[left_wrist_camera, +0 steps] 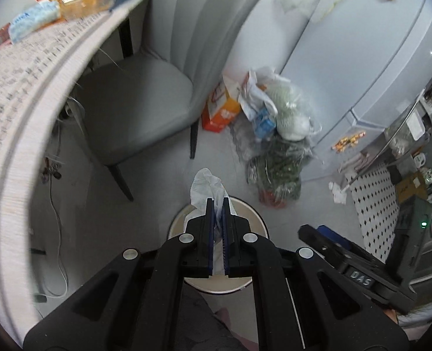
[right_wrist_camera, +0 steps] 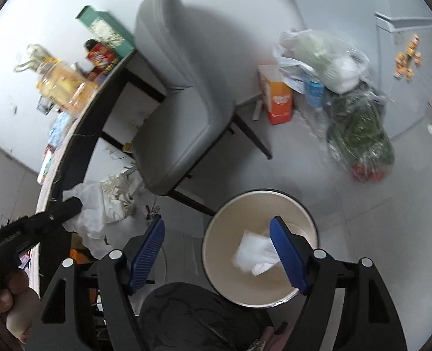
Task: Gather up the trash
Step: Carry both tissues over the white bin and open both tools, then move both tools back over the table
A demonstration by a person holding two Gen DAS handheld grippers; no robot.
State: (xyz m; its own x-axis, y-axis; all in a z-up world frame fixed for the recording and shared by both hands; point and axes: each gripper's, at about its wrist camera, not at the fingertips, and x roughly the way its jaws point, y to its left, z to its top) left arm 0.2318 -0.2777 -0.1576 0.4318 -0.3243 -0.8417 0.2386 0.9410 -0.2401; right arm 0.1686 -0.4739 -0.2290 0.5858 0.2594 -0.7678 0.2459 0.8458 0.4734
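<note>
My left gripper (left_wrist_camera: 217, 201) is shut on a crumpled white tissue (left_wrist_camera: 205, 184), which sticks out past the fingertips above a round cream bin (left_wrist_camera: 257, 215) on the floor. In the right wrist view the left gripper (right_wrist_camera: 69, 204) shows at the left by the table edge, with its tissue (right_wrist_camera: 90, 216) hanging from it. My right gripper (right_wrist_camera: 217, 219) stands open over the bin (right_wrist_camera: 233, 275), with nothing between its blue pads (right_wrist_camera: 147, 251). A second white tissue (right_wrist_camera: 254, 253) lies loose inside the bin. The right gripper (left_wrist_camera: 315, 232) also shows at lower right in the left wrist view.
A grey chair (left_wrist_camera: 163, 87) stands beside a table (left_wrist_camera: 20, 122) that carries an oil bottle (right_wrist_camera: 61, 84) and boxes. Plastic bags (left_wrist_camera: 277, 134) and an orange carton (left_wrist_camera: 222, 111) sit by a fridge (left_wrist_camera: 362, 58). Crumpled paper (left_wrist_camera: 337, 193) lies on the floor. More litter (right_wrist_camera: 118, 193) lies under the table.
</note>
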